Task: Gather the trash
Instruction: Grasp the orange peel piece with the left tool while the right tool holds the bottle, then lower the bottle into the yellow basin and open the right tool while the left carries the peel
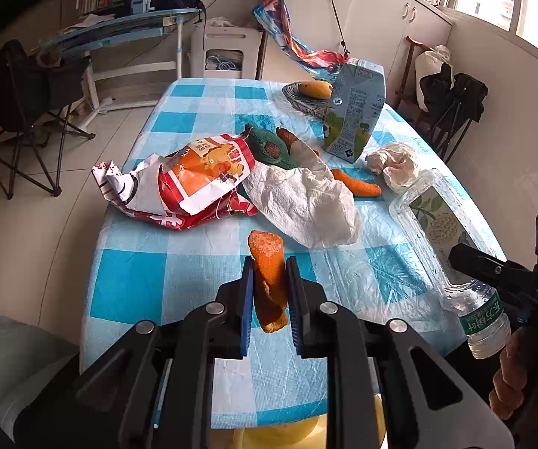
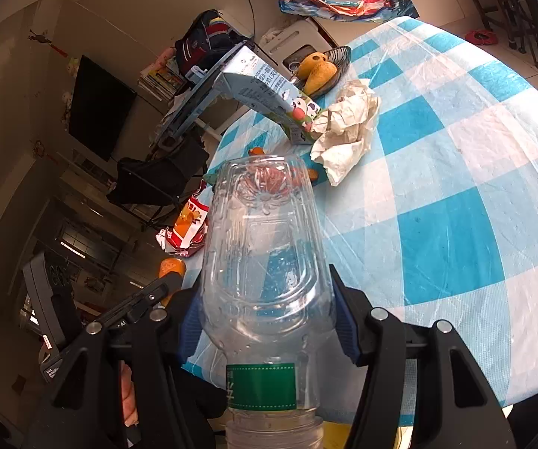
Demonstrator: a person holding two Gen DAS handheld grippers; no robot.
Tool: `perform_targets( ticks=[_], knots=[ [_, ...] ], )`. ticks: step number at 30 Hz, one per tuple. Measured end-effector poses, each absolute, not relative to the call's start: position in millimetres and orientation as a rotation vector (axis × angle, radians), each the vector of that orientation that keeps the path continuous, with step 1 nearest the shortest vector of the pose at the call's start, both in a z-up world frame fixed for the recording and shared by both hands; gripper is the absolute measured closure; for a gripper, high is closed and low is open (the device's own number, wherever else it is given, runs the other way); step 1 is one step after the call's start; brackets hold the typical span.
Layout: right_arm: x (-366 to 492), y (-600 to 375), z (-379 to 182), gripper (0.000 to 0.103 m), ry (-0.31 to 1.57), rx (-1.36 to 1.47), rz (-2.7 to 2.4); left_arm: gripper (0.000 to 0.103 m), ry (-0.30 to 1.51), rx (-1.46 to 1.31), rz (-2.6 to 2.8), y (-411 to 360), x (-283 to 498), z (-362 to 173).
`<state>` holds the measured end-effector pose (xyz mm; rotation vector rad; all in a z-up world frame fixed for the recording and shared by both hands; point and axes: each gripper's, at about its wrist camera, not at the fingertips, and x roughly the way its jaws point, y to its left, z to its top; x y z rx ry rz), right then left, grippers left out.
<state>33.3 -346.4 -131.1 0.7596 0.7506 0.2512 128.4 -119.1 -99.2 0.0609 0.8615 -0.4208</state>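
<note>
My left gripper [image 1: 270, 265] is shut on a curled orange peel [image 1: 267, 262] and holds it just above the blue-checked table [image 1: 130, 284]. My right gripper [image 2: 265, 292] is shut on an empty clear plastic bottle [image 2: 265, 262] with a green label; the bottle also shows at the right of the left wrist view [image 1: 440, 232], lifted off the table. On the table lie a red snack bag [image 1: 194, 183], a white napkin [image 1: 302, 198], a crumpled tissue [image 1: 396, 164], another peel [image 1: 356, 183] and a milk carton [image 1: 354, 108].
A wire basket [image 1: 306, 103] with a mango [image 1: 315, 88] stands at the table's far end. A green cloth item [image 1: 272, 146] lies by the snack bag. A folding chair [image 1: 25, 112] and a glass desk [image 1: 119, 33] stand to the left. Something yellow [image 1: 280, 434] sits below the near edge.
</note>
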Motion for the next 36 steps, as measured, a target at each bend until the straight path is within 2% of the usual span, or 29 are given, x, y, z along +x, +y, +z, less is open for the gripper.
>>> perform_targets(
  ticks=[22, 36],
  knots=[
    [-4, -322, -123, 0.045, 0.741, 0.781, 0.292, 0.087, 0.73, 0.153, -0.424, -117, 67, -64],
    [-31, -272, -129, 0.045, 0.866, 0.692, 0.375, 0.087, 0.697, 0.14, -0.422, -104, 41, -51]
  ],
)
